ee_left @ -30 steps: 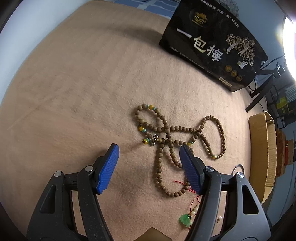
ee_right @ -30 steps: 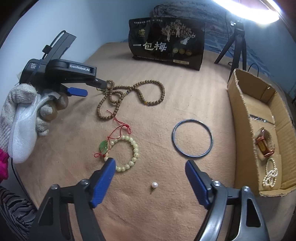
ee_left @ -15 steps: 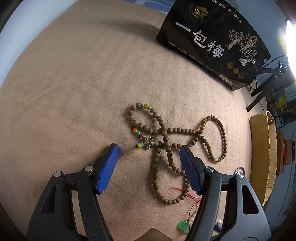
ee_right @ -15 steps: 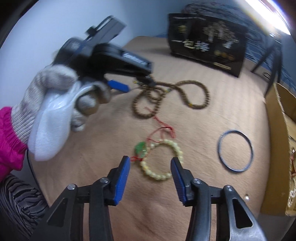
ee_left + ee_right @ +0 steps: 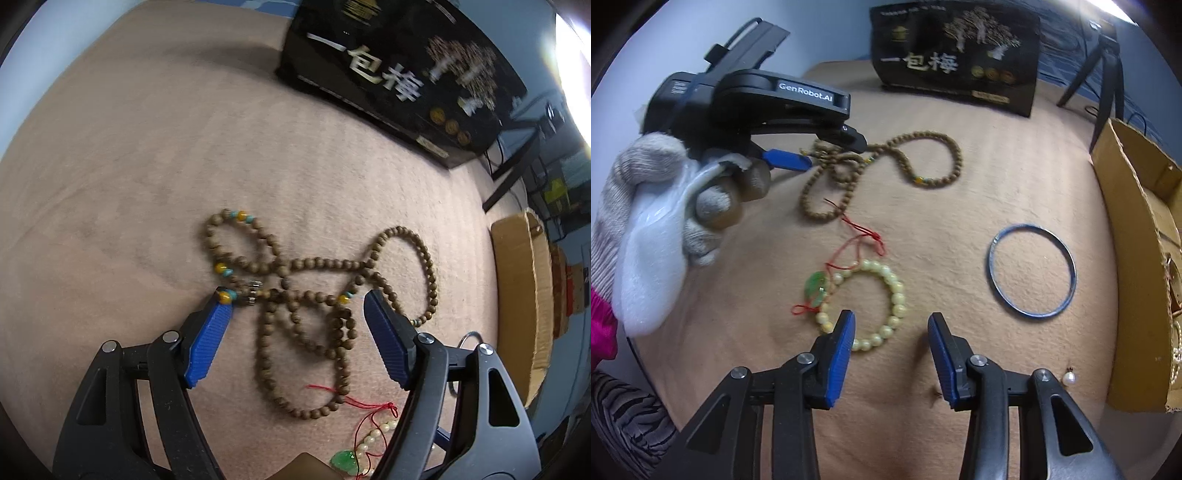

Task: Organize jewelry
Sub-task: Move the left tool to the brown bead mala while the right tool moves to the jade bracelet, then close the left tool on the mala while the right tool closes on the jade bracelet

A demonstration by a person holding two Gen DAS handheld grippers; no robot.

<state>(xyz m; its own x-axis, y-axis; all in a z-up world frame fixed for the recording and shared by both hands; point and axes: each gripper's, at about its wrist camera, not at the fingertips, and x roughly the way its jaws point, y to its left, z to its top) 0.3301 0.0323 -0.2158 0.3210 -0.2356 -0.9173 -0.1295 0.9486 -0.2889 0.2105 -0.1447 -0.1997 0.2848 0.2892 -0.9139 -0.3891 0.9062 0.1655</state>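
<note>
The left claw (image 5: pixel 295 314) is spread, its jaws just opened wider, over the tangled wooden beads (image 5: pixel 306 317), where one loop could be snagged and the whole knot dragged. The right claw (image 5: pixel 891 332) stands part-open, jaws just narrowed, empty beside the pale bracelet (image 5: pixel 882 302), whose red cord (image 5: pixel 860 236) may be caught. Everything is laid on a tan, ribbed tabletop (image 5: pixel 997 177), with a box (image 5: pixel 1137 236) at right.

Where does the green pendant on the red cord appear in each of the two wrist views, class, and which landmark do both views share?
Left wrist view: the green pendant sits at the bottom edge, right of centre, below the brown bead necklace.
Right wrist view: it lies left of centre, beside the pale bead bracelet.
Shared landmark: the black bag with white characters.
</note>
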